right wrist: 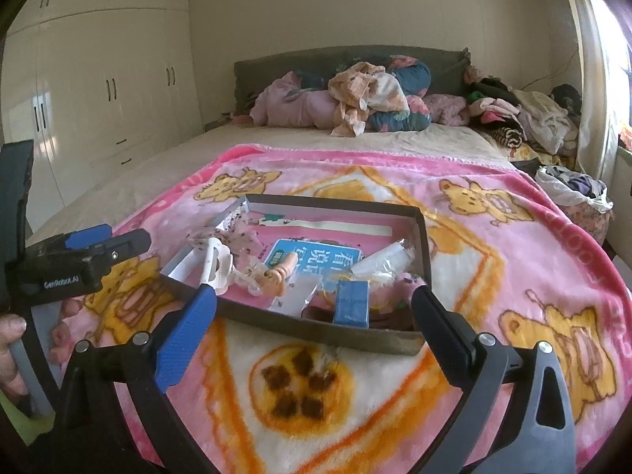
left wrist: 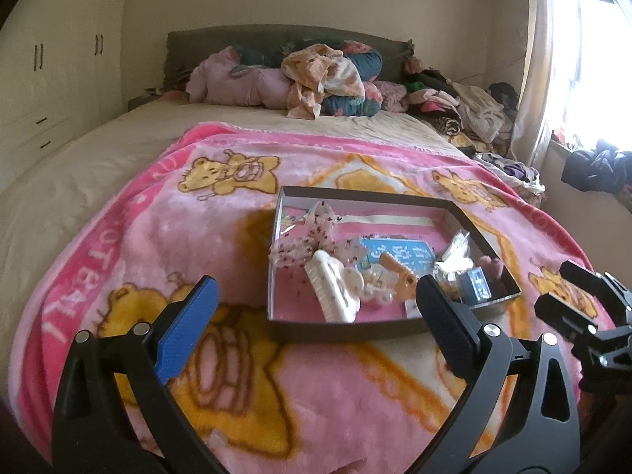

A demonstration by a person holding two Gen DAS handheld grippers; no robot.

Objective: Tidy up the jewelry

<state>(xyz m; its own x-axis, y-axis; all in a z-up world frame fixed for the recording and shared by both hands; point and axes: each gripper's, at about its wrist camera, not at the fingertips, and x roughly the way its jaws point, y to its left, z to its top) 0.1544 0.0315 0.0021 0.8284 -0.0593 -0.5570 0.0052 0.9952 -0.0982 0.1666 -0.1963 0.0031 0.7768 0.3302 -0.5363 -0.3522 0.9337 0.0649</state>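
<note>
A shallow dark cardboard box (left wrist: 339, 331) (right wrist: 316, 330) lies on a pink bear-print blanket. In it lie a white claw hair clip (left wrist: 331, 288) (right wrist: 215, 266), a pink dotted mesh bow (left wrist: 312, 237), a small orange clip (left wrist: 397, 272) (right wrist: 282, 272), a blue card with characters (left wrist: 395, 254) (right wrist: 316, 256), clear packets (left wrist: 454, 256) (right wrist: 383, 262) and a small blue box (left wrist: 480, 286) (right wrist: 351, 302). My left gripper (left wrist: 316, 320) is open and empty, just before the box's near edge. My right gripper (right wrist: 314, 316) is open and empty at the box's near right corner.
The pink blanket (left wrist: 158, 245) (right wrist: 513, 260) covers the near half of a beige bed. Pillows and heaped clothes (left wrist: 316, 75) (right wrist: 375, 91) lie at the headboard and far right. White wardrobes (right wrist: 98, 79) stand left. A bright window (left wrist: 592, 59) is right.
</note>
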